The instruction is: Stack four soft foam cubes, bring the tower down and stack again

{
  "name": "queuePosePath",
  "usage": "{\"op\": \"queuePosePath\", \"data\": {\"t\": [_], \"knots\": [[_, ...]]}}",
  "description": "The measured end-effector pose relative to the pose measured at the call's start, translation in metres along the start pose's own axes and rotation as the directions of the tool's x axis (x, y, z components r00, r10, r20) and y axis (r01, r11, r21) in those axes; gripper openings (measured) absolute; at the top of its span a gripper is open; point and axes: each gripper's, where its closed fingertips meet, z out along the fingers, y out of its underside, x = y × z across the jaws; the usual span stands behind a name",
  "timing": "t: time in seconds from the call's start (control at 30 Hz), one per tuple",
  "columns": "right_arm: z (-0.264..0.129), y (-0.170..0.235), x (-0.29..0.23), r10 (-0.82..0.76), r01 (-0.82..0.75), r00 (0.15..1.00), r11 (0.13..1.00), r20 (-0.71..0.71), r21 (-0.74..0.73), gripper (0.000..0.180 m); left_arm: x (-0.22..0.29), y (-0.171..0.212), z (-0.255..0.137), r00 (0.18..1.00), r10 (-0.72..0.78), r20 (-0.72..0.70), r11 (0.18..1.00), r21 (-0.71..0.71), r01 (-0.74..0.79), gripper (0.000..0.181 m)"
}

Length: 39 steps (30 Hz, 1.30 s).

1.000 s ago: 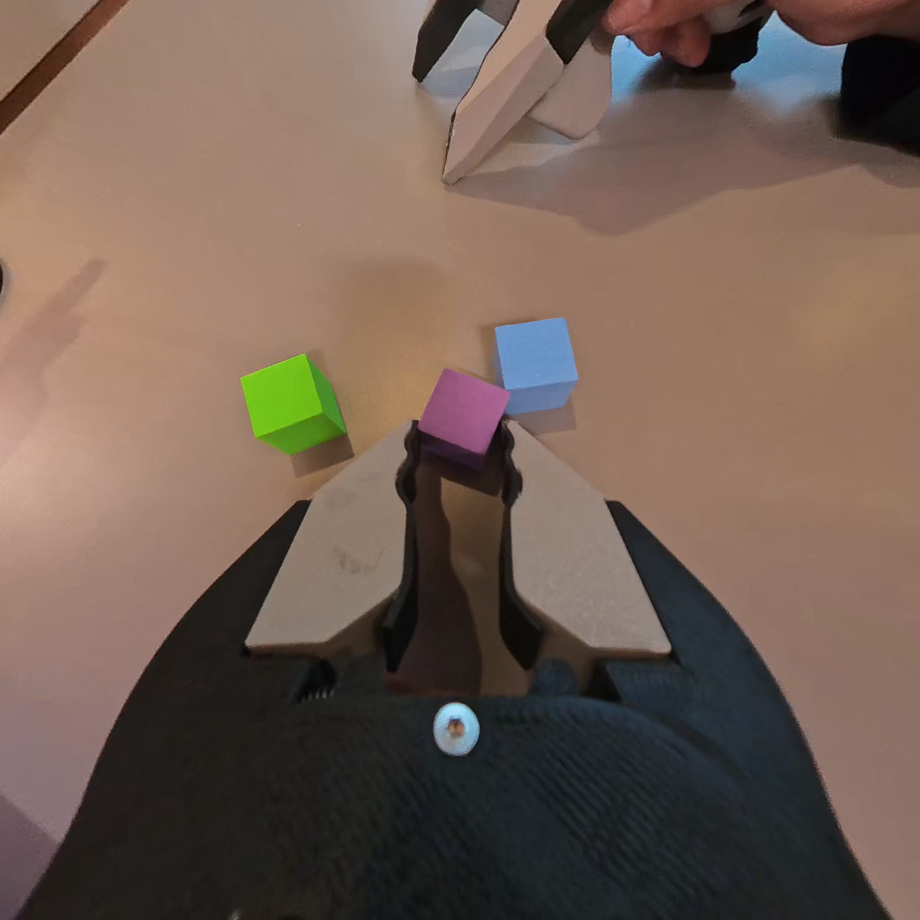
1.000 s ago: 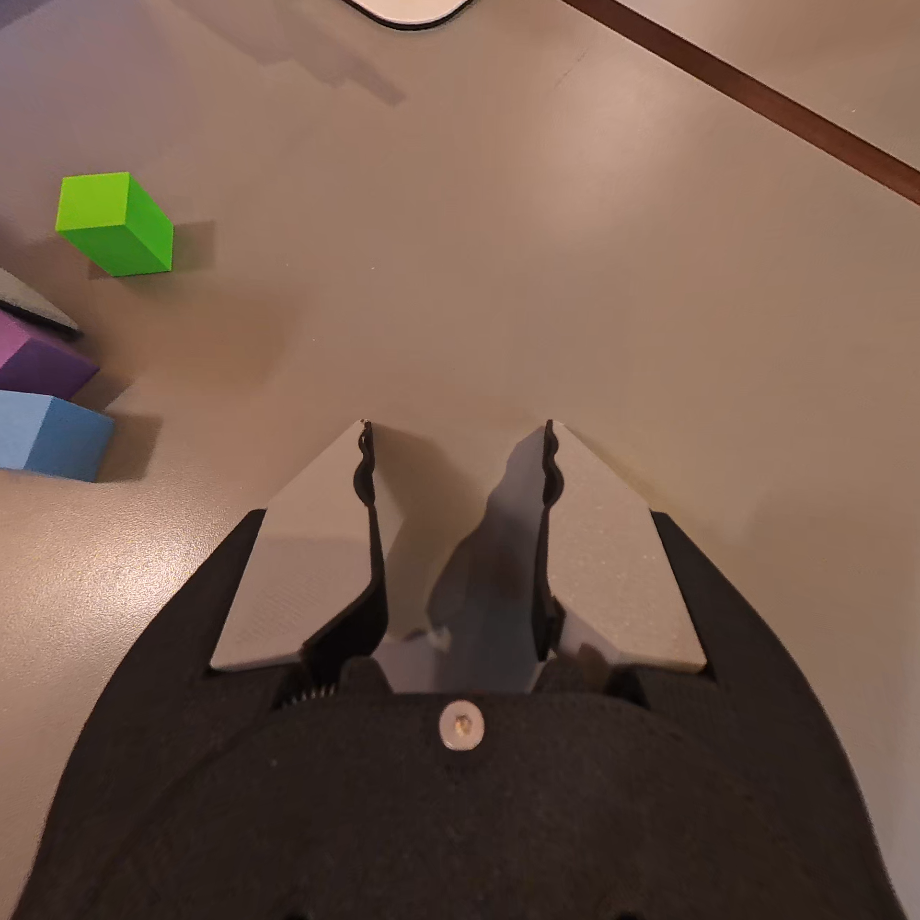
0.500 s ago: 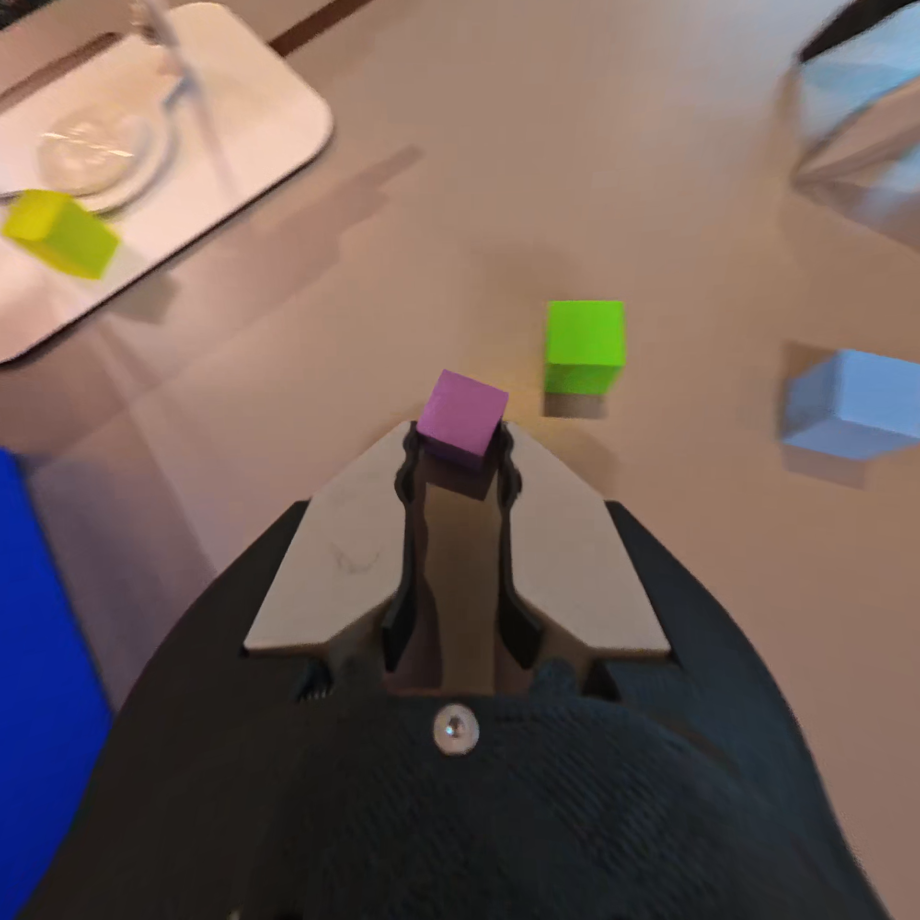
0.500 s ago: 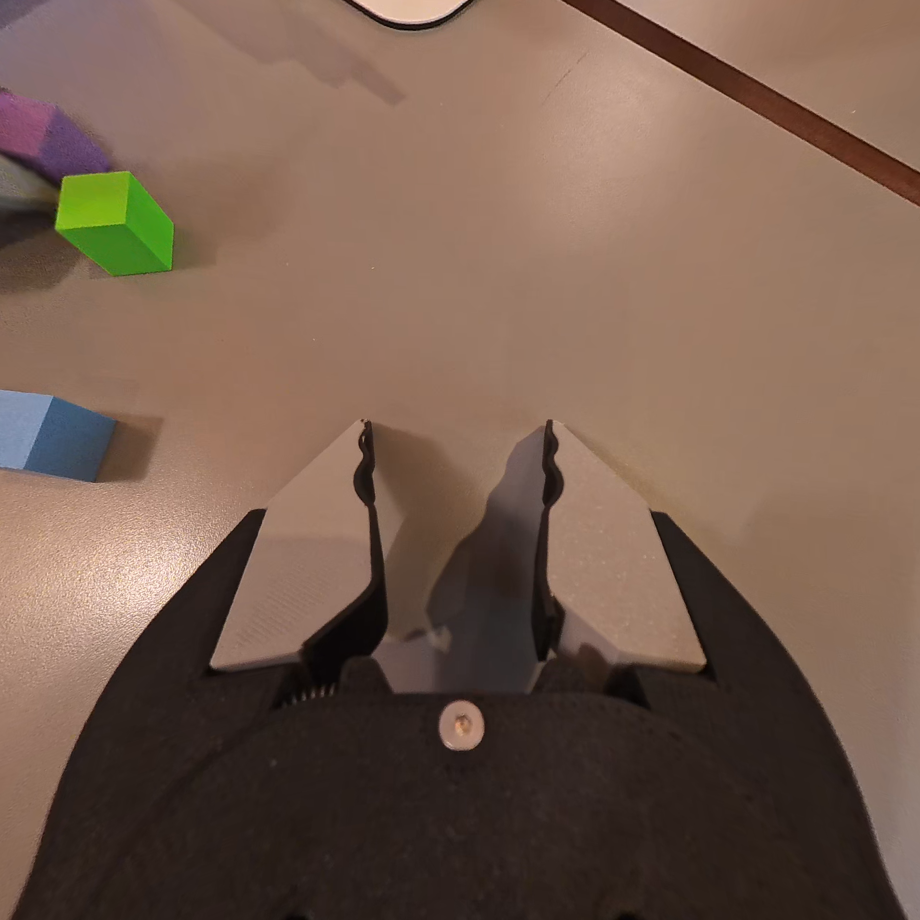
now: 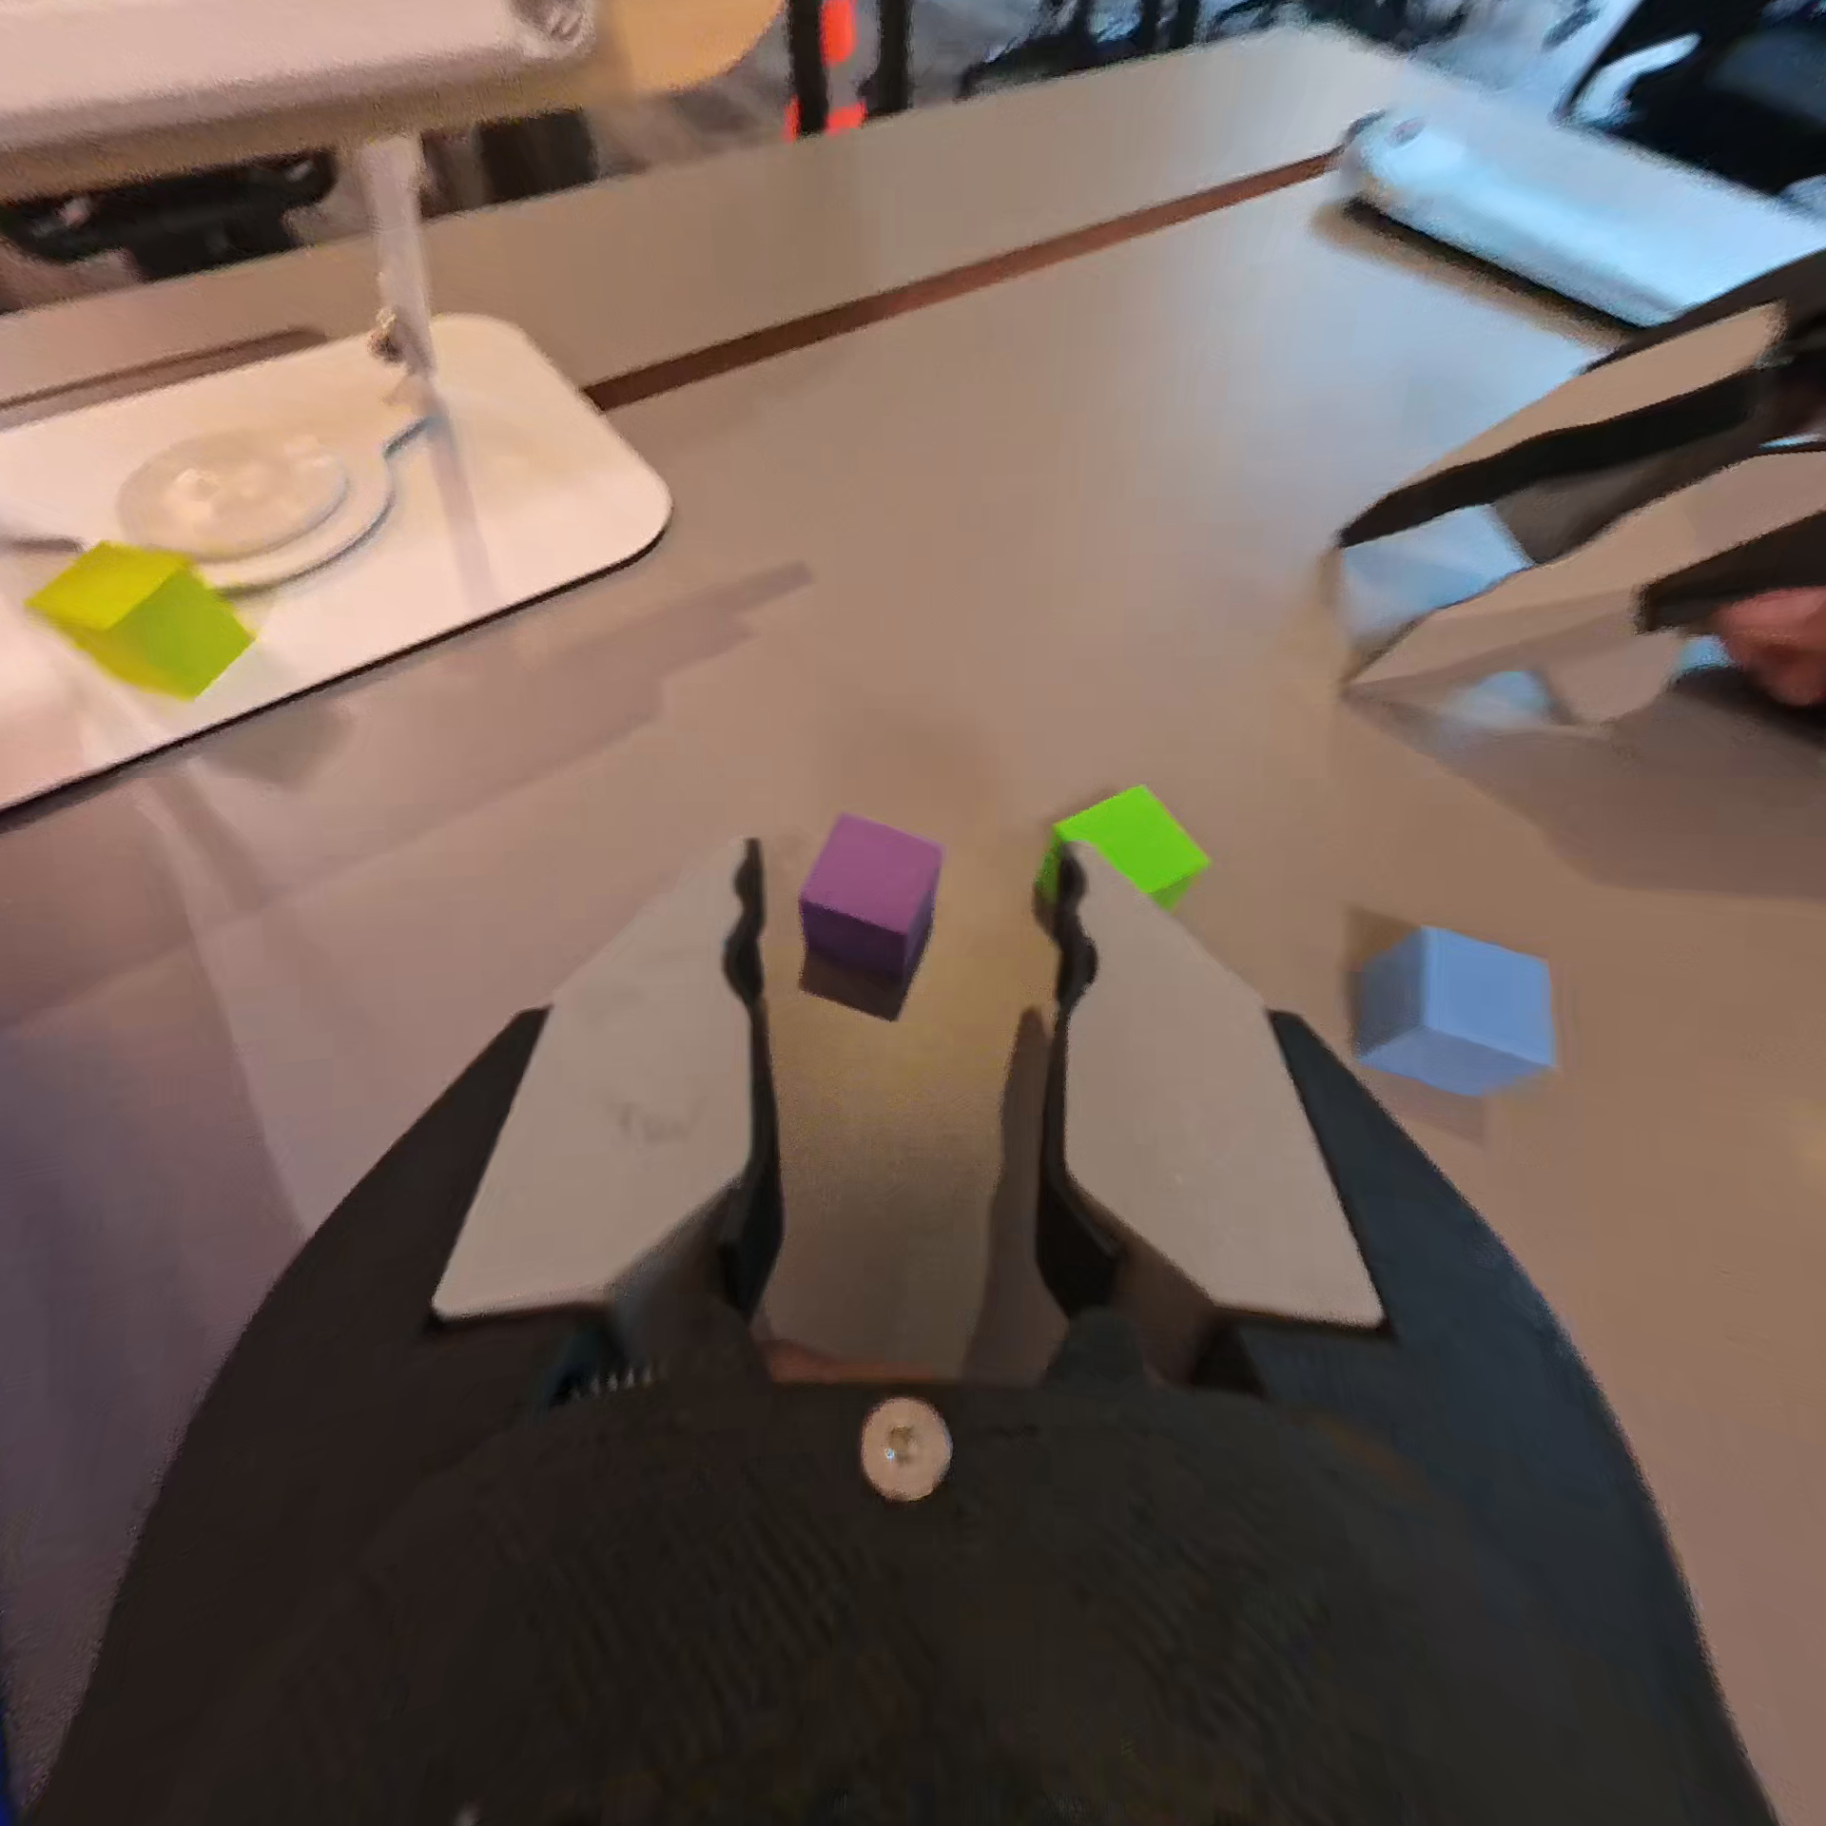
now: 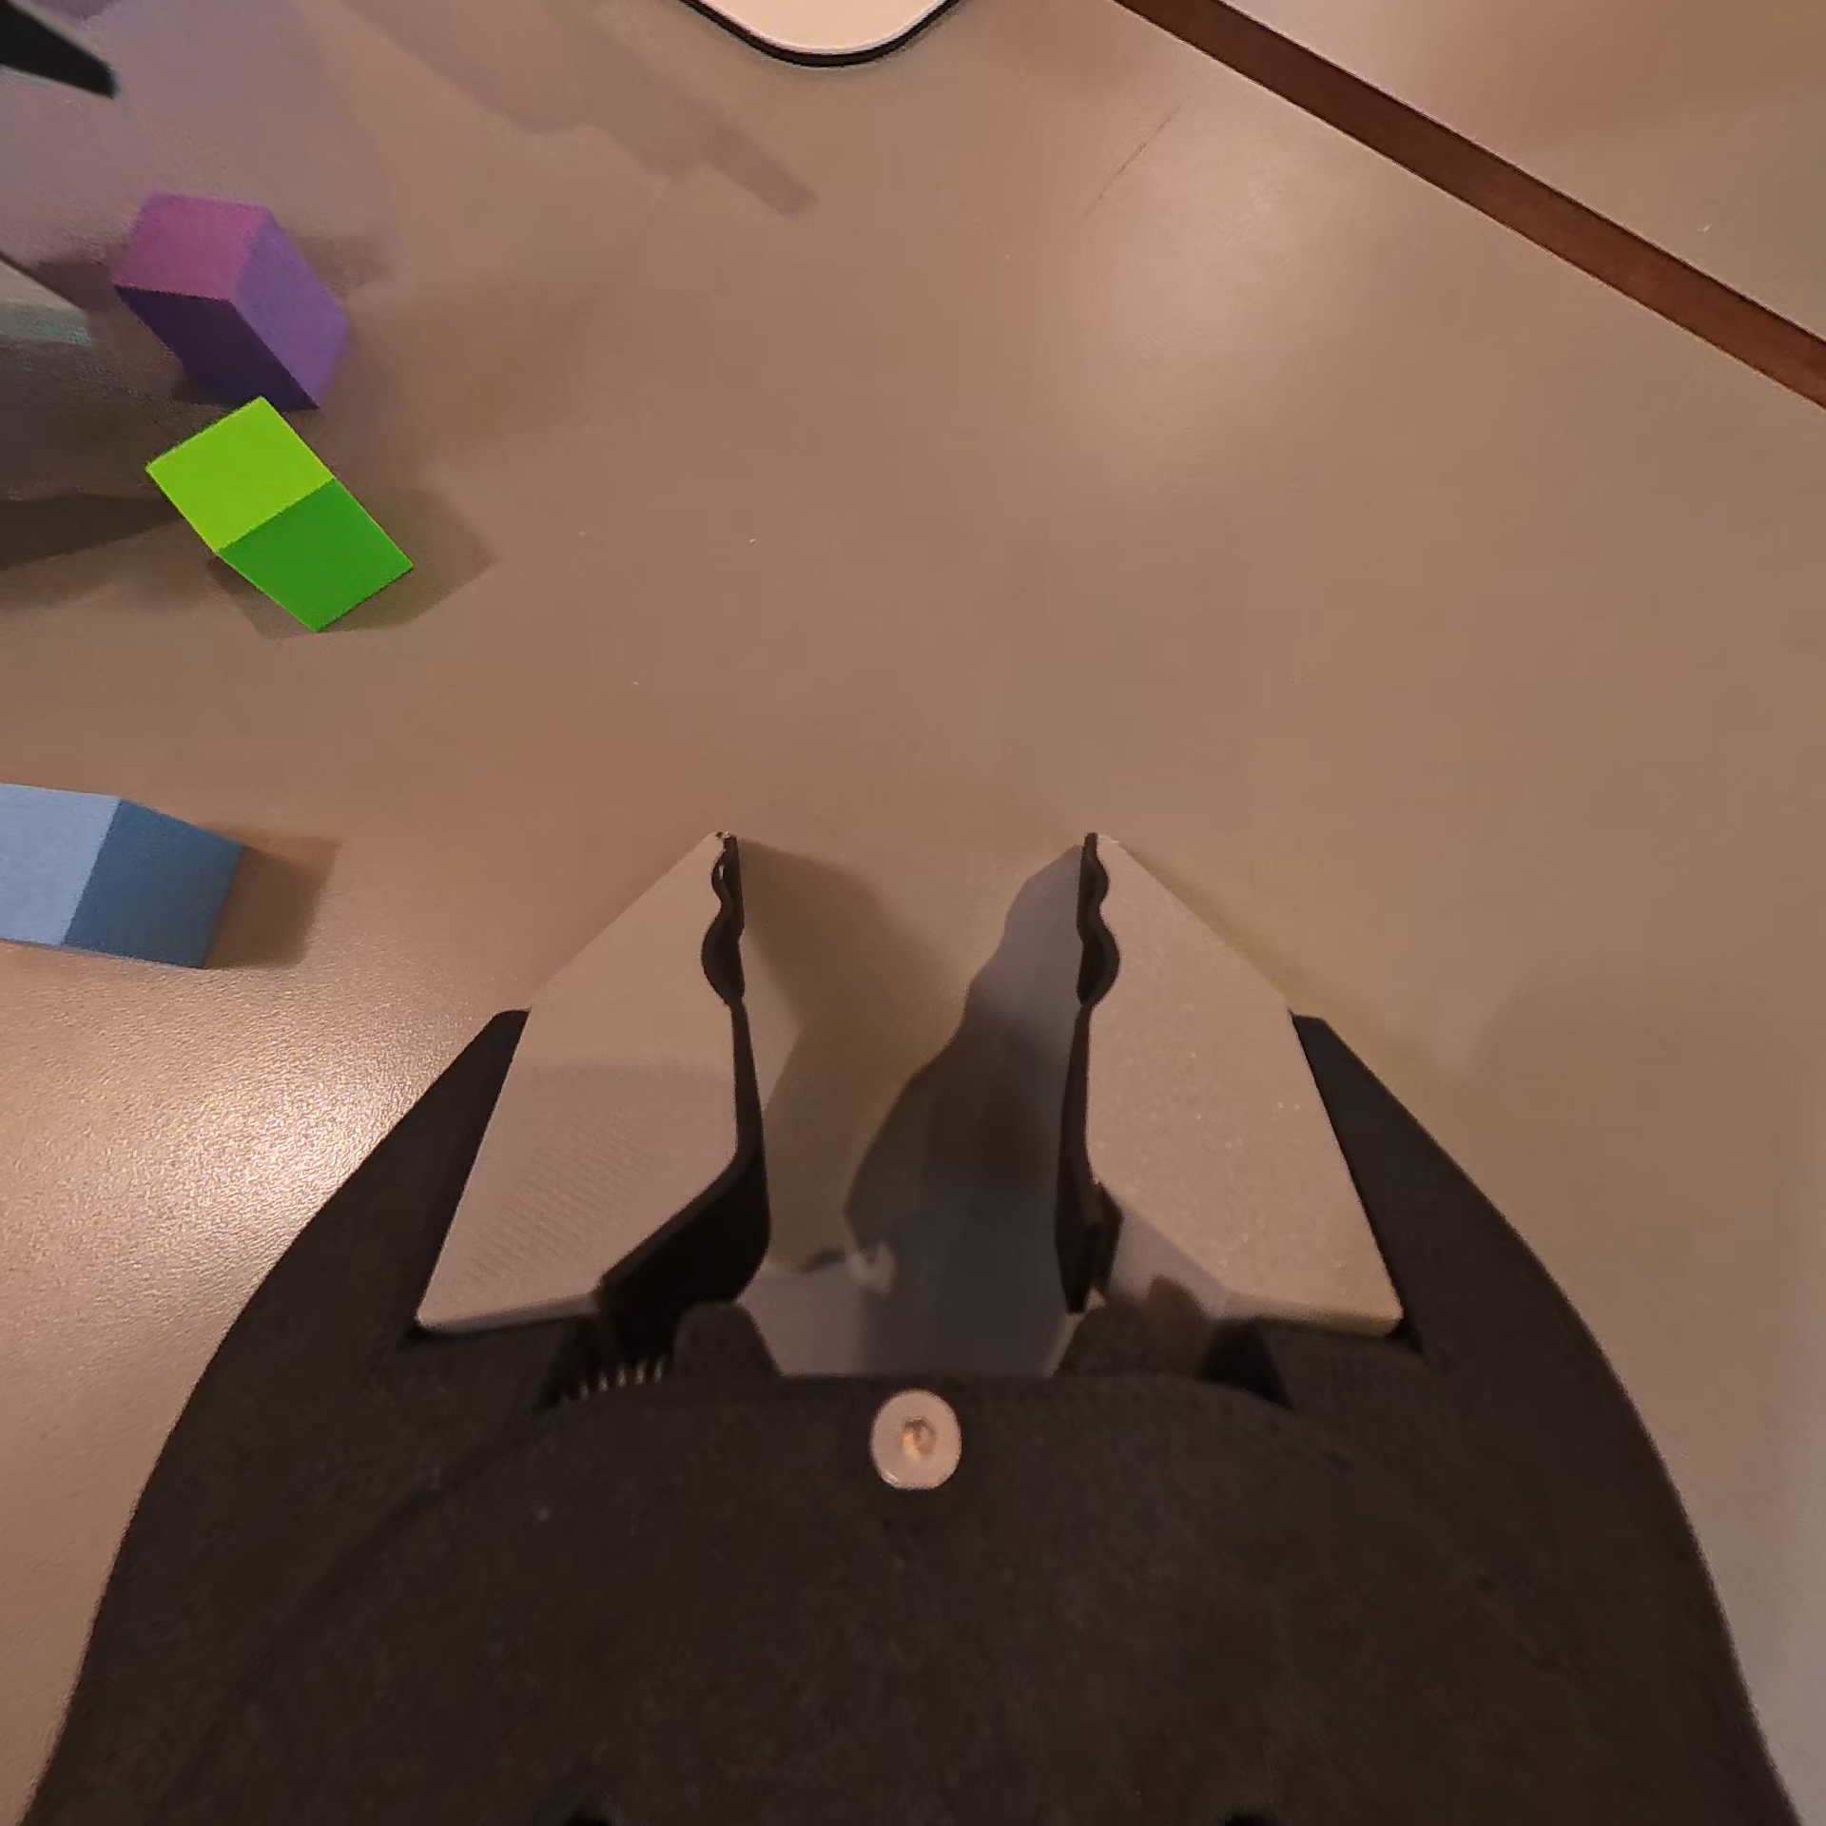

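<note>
Left hand-held gripper [image 5: 904, 870] gapes wide, empty, purple cube [image 5: 870, 904] resting on the desk [image 5: 988, 543] between its fingertips; next it should clear away without nudging it. Right hand-held gripper [image 6: 904, 850] sits wide, empty.

Left gripper [image 5: 904, 870] jaws now apart, purple cube [image 5: 870, 904] released onto the table [image 5: 988, 593].

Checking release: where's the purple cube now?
Left wrist view: purple cube sits on the table, free between the open jaws, green cube to its right.
</note>
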Motion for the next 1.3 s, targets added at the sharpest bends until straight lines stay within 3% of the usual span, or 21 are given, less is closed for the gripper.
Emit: {"op": "queuePosePath", "data": {"t": [0.1,0.37,0.4,0.47,1.3], "knots": [[0.000,0.000,0.000,-0.002,0.002,1.000,1.000,0.002,0.000,0.066,0.022,-0.005,-0.004,0.992,0.101,-0.076,0.994,0.050,-0.098,0.024],[0.000,0.000,-0.002,-0.007,0.007,1.000,1.000,0.007,0.000,0.066,0.050,0.022,0.024,0.958,0.278,-0.066,0.945,-0.159,-0.285,0.059],[0.001,-0.001,-0.003,-0.007,0.007,1.000,1.000,0.007,0.000,0.066,0.049,0.026,0.028,0.956,0.287,-0.056,0.936,-0.195,-0.292,0.057],[0.001,-0.001,-0.003,-0.008,0.008,1.000,1.000,0.008,0.000,0.066,0.047,0.027,0.031,0.953,0.300,-0.036,0.929,-0.214,-0.301,0.034],[0.002,-0.001,-0.006,-0.010,0.010,1.000,1.000,0.010,0.001,0.066,0.053,0.034,0.020,0.943,0.321,-0.084,0.920,-0.208,-0.332,0.031]]}}
